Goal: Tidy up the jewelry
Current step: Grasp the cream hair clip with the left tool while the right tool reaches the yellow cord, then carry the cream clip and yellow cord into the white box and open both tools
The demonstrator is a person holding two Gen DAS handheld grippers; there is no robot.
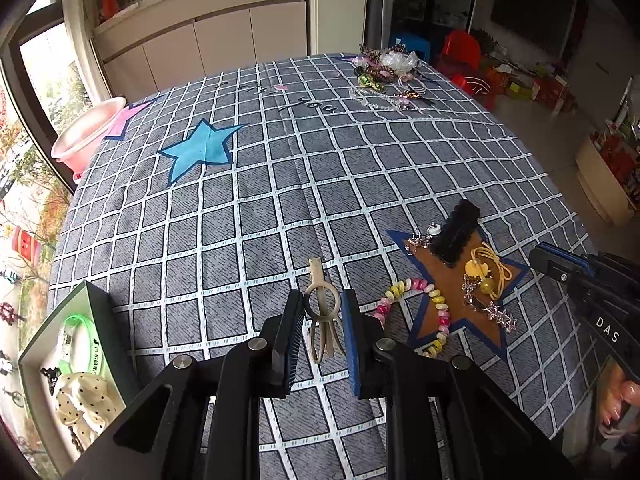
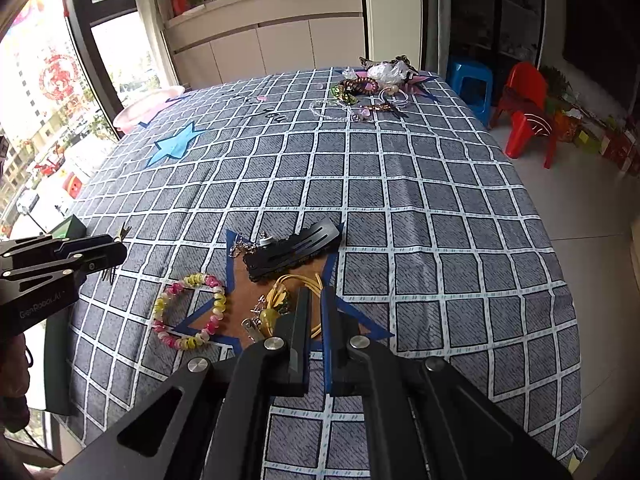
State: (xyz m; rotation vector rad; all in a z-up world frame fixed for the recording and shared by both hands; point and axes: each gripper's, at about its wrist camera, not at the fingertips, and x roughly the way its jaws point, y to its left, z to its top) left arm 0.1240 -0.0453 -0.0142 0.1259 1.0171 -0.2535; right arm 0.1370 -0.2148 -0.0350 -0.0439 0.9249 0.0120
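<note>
My left gripper (image 1: 322, 300) is shut on a beige hair clip (image 1: 323, 312) and holds it above the checked cloth; it also shows in the right wrist view (image 2: 116, 246). A green open box (image 1: 60, 352) with a green bangle and a dotted scrunchie lies at the left. On the brown star (image 1: 452, 280) lie a black comb clip (image 1: 456, 232), a yellow hair tie (image 1: 486, 272), silver earrings (image 1: 488, 308) and a pink-yellow bead bracelet (image 1: 424, 312). My right gripper (image 2: 316, 300) is nearly shut and empty, just above the yellow hair tie (image 2: 280, 300).
A second heap of jewelry (image 1: 384, 76) lies at the table's far right corner. A pink basin (image 1: 88, 132) stands at the far left edge. Red and blue stools (image 2: 524, 104) stand on the floor to the right.
</note>
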